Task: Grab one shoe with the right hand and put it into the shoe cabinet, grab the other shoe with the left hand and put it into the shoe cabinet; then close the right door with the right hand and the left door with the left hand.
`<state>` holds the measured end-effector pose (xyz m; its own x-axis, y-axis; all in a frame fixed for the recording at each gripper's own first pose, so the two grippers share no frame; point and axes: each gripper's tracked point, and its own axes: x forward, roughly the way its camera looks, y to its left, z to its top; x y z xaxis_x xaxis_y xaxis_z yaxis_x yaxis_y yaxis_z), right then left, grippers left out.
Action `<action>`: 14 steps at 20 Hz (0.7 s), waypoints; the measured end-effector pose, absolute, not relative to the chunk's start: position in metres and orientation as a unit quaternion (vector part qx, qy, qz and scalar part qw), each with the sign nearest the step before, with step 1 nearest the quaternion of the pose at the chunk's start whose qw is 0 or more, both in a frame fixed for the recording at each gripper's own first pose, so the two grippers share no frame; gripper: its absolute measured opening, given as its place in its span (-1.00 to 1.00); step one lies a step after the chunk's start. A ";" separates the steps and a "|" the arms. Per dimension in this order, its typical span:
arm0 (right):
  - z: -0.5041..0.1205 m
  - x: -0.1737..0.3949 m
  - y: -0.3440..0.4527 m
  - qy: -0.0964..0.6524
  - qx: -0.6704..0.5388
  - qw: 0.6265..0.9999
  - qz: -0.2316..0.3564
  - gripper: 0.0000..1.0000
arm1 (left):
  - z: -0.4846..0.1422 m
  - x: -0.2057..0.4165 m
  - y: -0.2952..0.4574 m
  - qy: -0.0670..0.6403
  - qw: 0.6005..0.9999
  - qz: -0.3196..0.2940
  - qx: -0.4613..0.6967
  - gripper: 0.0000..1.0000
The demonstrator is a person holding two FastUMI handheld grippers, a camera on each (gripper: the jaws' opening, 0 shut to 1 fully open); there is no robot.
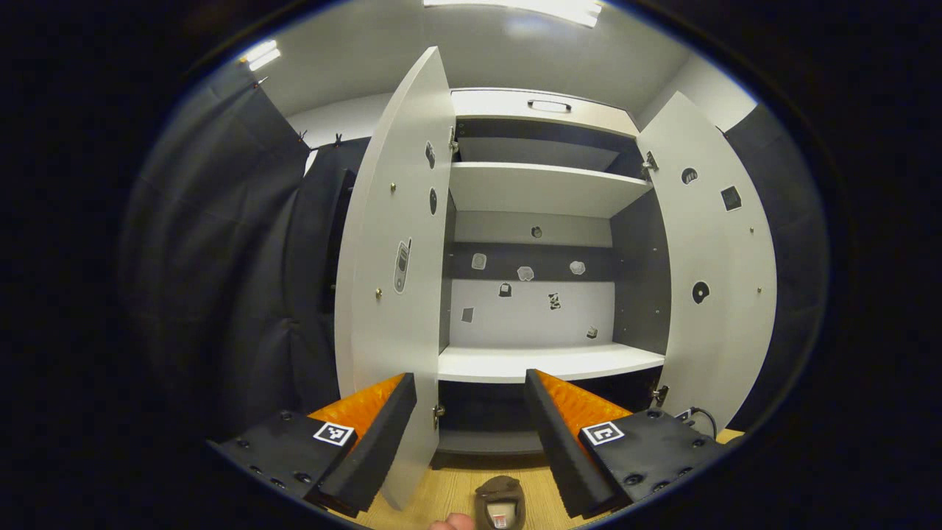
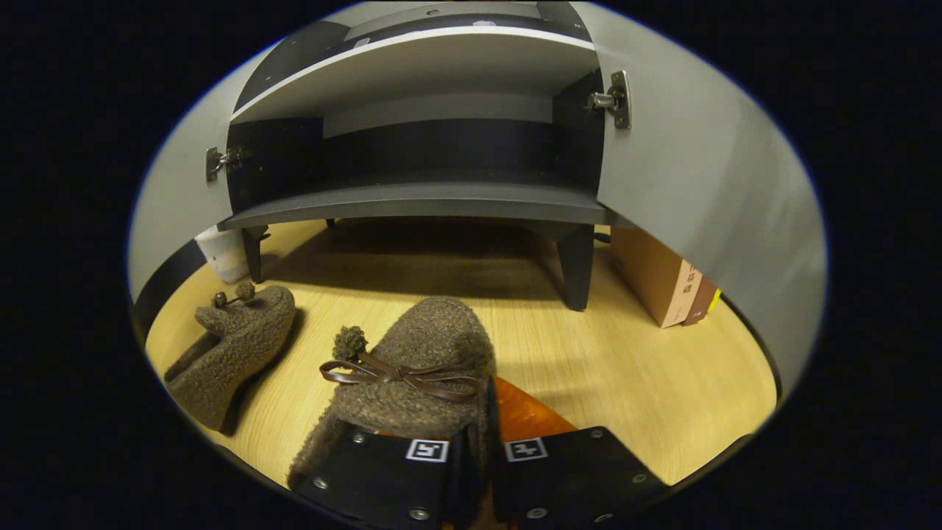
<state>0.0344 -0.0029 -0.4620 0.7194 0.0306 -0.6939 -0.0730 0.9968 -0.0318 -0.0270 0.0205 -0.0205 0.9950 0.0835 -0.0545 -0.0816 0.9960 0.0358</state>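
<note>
While the right gripper (image 2: 475,442) presses its two fingers together on the near wall of a fuzzy brown shoe (image 2: 419,368), that shoe reaches forward from the fingertips toward the shoe cabinet (image 2: 419,202), its toe stopping short of the cabinet's front legs and its bow lying just ahead of the fingers. A second shoe (image 2: 232,346) lies on the wooden floor (image 2: 647,375) to the left of the held one, apart from it and also in front of the cabinet, near the cabinet's left front leg. A brown box (image 2: 659,283) stands on the floor beside the cabinet's right leg, under the open right door (image 2: 706,191).

From the left gripper view, the left gripper (image 1: 471,397) is spread wide with nothing between its fingers, raised in front of the cabinet and facing its middle shelf (image 1: 548,362). The left door (image 1: 394,258) and right door stand open. One shoe shows on the floor below this gripper, in front of the cabinet
</note>
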 end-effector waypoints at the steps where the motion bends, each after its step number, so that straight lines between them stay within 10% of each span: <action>1: -0.460 0.029 -0.002 0.376 -0.039 0.925 0.030 -0.88 | -0.022 -0.027 0.018 0.028 0.999 0.039 0.017 0.93; 14: -0.155 0.065 -0.017 0.168 -0.005 0.986 0.003 -0.89 | -0.034 -0.020 -0.005 0.022 0.999 0.005 0.023 0.93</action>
<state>0.0650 -0.0167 -0.1547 0.9433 0.0034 -0.3320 -0.0067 0.9999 -0.0088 -0.0196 -0.0052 -0.0340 0.9990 0.0111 -0.0435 -0.0091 0.9989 0.0468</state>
